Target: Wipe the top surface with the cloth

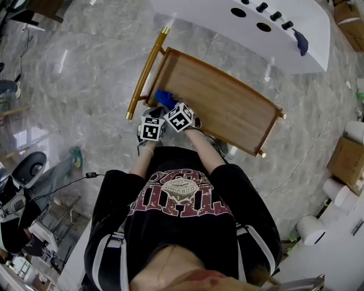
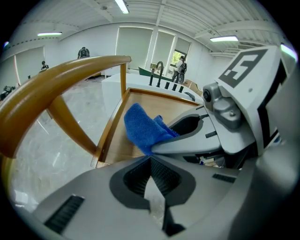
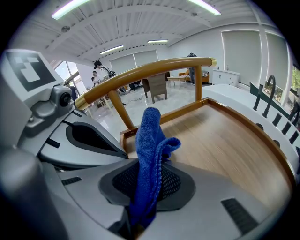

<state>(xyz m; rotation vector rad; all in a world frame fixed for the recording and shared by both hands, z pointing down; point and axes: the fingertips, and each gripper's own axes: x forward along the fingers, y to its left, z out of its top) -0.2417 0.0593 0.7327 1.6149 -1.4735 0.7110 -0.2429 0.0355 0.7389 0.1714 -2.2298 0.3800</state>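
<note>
The right gripper [image 3: 146, 187] clamps the blue cloth [image 3: 149, 136] over the rimmed tray top [image 3: 225, 140] (handle [image 3: 140, 72] end); the left gripper [image 2: 151, 180] is closed and empty.

left gripper [image 2: 151, 164]: jaws together | right gripper [image 3: 148, 171]: jaws clamped on cloth [image 3: 150, 131] | adjacent

Strip lights [image 2: 123, 5] above the wooden top [image 1: 219, 102] make everything bright; the floor [image 1: 85, 68] beside it glares, and my gripper views bend, darkening at the corners.
</note>
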